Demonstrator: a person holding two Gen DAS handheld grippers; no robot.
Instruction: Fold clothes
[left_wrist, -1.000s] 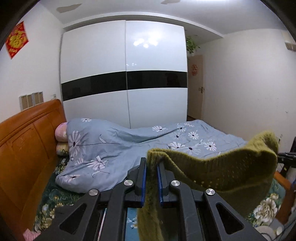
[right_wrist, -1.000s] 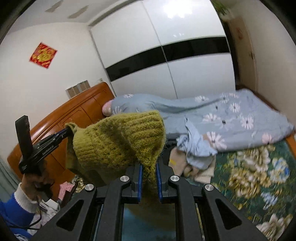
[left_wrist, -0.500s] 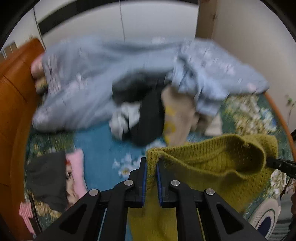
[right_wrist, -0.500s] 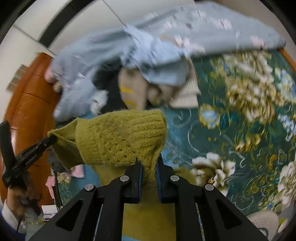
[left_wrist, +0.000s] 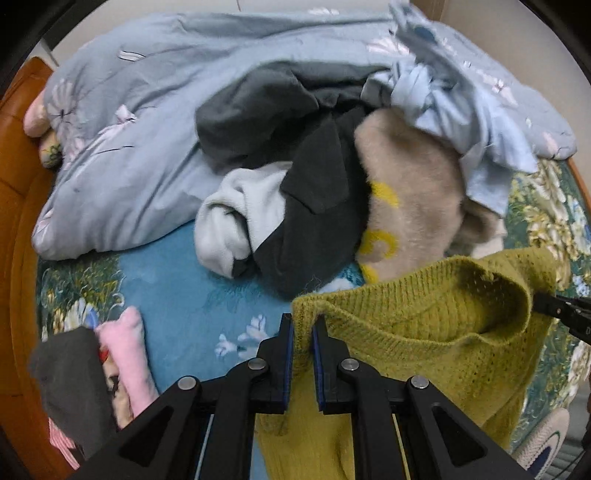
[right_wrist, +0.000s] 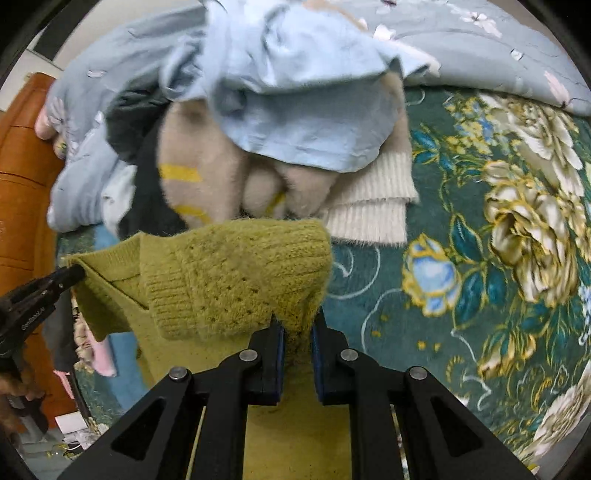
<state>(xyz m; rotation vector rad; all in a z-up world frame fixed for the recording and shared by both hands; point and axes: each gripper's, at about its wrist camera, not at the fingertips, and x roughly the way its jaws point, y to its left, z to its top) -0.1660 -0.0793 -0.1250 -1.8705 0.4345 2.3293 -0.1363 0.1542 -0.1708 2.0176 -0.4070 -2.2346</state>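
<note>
An olive-green knitted sweater (left_wrist: 424, 332) hangs stretched between both grippers above the bed. My left gripper (left_wrist: 302, 328) is shut on one top corner of it. My right gripper (right_wrist: 297, 325) is shut on the other corner, where the knit (right_wrist: 236, 280) bunches over the fingers. The right gripper's tip (left_wrist: 561, 314) shows at the right of the left wrist view; the left gripper's tip (right_wrist: 48, 288) shows at the left of the right wrist view. A heap of unfolded clothes lies beyond: a beige fluffy sweater (left_wrist: 410, 199), a dark garment (left_wrist: 317, 206), a pale blue one (left_wrist: 236, 218).
A light blue flowered quilt (left_wrist: 122, 147) covers the far side of the bed. The green flowered bedsheet (right_wrist: 480, 258) lies bare on the right. A pink and grey clothes pile (left_wrist: 92, 373) sits at the left, by the wooden headboard (left_wrist: 14, 192). A shoe (left_wrist: 543, 443) is on the floor.
Both grippers have tipped down from facing the wardrobe to facing the bed, carrying the green sweater lower and closer to the clothes heap. Both stay shut on it.
</note>
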